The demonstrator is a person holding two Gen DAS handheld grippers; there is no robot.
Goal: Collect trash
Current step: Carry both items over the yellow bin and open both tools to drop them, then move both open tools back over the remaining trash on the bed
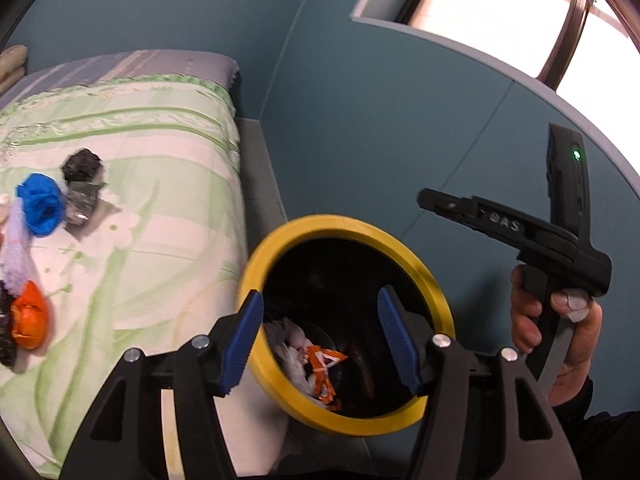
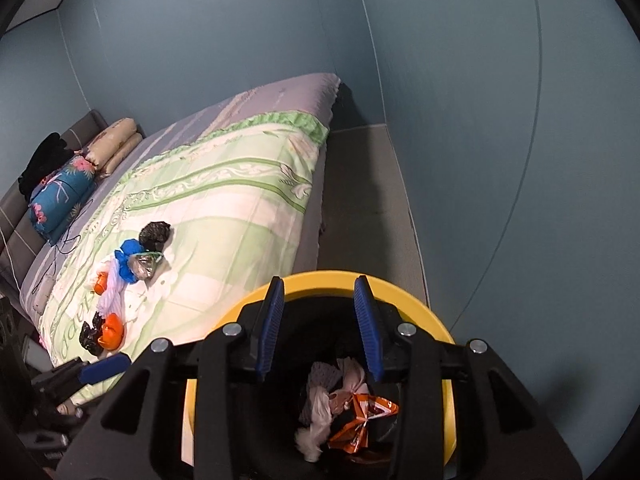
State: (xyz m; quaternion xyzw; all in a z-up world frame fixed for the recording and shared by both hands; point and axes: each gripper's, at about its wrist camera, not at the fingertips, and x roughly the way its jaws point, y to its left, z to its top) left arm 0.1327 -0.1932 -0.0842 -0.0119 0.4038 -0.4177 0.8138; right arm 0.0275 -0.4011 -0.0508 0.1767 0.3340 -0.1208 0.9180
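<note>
Hovering over yellow-rimmed bin (image 2: 420, 300), left gripper (image 1: 320, 340) and right gripper (image 2: 320, 320) both parted, empty, wrappers (image 2: 360, 412) inside

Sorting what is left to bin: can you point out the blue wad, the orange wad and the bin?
blue wad (image 1: 40, 204), left wrist view, middle of the crumple.
orange wad (image 2: 112, 332), right wrist view, its rounded top.
bin (image 2: 400, 294), right wrist view, far side of its yellow rim.

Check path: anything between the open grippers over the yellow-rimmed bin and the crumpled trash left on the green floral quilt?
Nothing visible. Both the left gripper and right gripper hang empty over the yellow-rimmed bin; bare quilt lies between it and the trash pile.
</note>
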